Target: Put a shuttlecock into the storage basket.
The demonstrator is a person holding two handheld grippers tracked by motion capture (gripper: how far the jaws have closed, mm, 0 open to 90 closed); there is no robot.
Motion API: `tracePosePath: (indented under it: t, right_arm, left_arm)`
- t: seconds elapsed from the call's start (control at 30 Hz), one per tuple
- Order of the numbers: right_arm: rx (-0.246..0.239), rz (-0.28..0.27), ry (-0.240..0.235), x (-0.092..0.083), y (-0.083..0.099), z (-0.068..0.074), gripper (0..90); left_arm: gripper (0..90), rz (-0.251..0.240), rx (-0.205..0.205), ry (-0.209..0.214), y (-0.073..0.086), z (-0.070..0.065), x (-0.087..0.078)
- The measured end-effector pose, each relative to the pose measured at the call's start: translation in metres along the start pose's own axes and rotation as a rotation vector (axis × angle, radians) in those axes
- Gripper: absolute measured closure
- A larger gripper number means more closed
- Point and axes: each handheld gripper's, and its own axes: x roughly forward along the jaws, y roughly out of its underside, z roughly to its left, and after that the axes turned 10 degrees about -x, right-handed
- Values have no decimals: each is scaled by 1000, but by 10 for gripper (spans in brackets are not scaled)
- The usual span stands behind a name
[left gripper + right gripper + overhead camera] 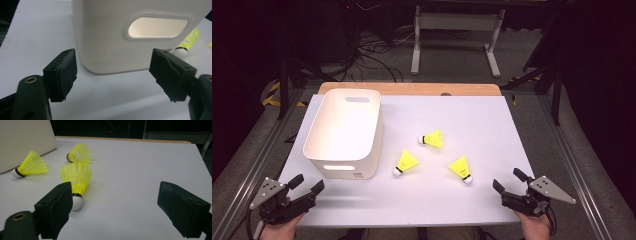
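Three yellow shuttlecocks lie on the white table [452, 200]: one far [433, 139], one left [406, 162], one right [460, 168]. A white bin [346, 131] with handle cut-outs stands at the left. My left gripper [307, 186] is open at the near left corner, just short of the bin [130, 35]; a shuttlecock [186, 43] peeks past the bin's right side. My right gripper [508, 180] is open at the near right, empty. In the right gripper view the nearest shuttlecock [76, 178] lies by the left jaw, cork toward me, with two others [31, 165] [79, 153] beyond.
The table's wooden far edge [412, 88] shows behind the bin. Beyond the table are a grey floor with cables [372, 55] and a white frame stand [457, 30]. Dark stands flank both sides.
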Motion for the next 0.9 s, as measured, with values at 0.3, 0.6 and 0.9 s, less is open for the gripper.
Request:
tracePosePath:
  t: [0.3, 0.6, 0.9]
  right_arm:
    - [3, 1, 4, 0, 0, 0, 137]
    - [5, 2, 5, 0, 0, -1, 137]
    - [7, 0, 7, 0, 0, 0, 137]
  left_arm:
    - [230, -6, -7, -30, -3, 11, -6]
    - [232, -21, -24, -58, -7, 20, -7]
    - [234, -30, -28, -87, -12, 28, -7]
